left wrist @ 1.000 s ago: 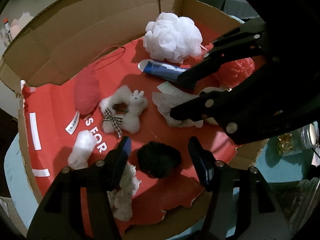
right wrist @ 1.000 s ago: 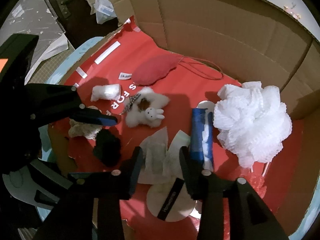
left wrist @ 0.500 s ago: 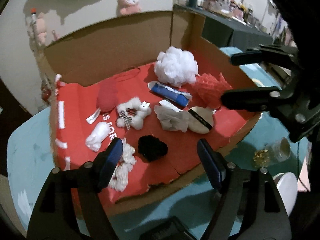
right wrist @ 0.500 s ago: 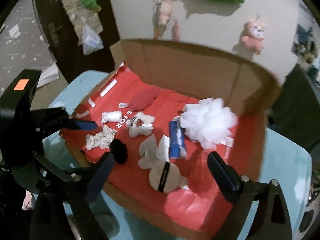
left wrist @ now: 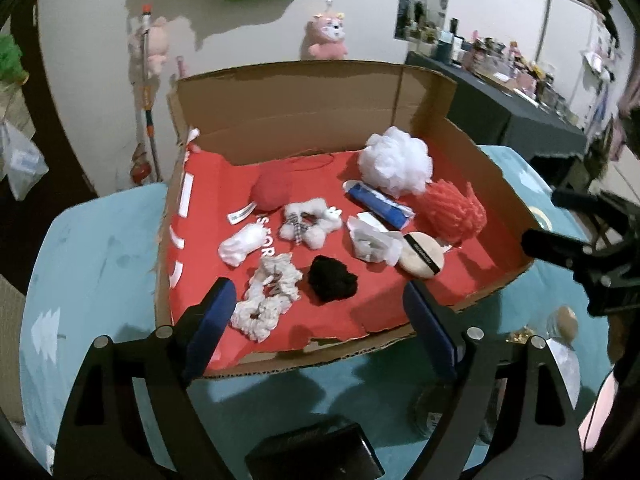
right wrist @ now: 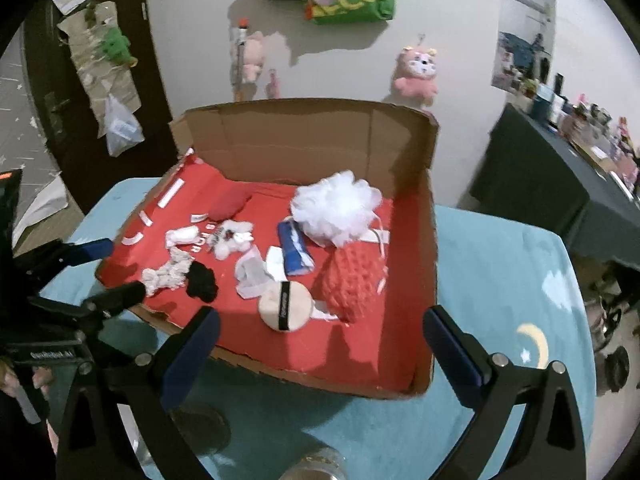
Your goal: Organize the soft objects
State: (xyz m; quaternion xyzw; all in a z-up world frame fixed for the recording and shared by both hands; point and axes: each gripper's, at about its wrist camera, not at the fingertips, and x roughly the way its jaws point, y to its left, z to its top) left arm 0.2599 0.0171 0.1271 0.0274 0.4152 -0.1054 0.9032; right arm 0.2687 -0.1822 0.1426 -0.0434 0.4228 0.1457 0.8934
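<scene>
Shallow cardboard box (left wrist: 492,168) with red lining, on a teal cloth (left wrist: 92,248); soft things all inside, spread on the floor. Blue tube (left wrist: 380,205) lying flat, long axis running from back-left to front-right in the left view, just beside white mesh puff (left wrist: 396,164). Red knitted puff (left wrist: 454,212) right of tube, bristly. Round beige pad (left wrist: 422,254) with black band, flat, by crumpled white tissue (left wrist: 374,242). Black fuzzy scrunchie (left wrist: 332,280) near front; cream ruffled scrunchie (left wrist: 266,298) beside it, stretched front to back. Red pouch (left wrist: 274,192) with cord at back.

Left gripper (left wrist: 320,328) with jaws just opened wide, nothing between. Right gripper (right wrist: 320,344) likewise, spread wide over front edge, empty.
</scene>
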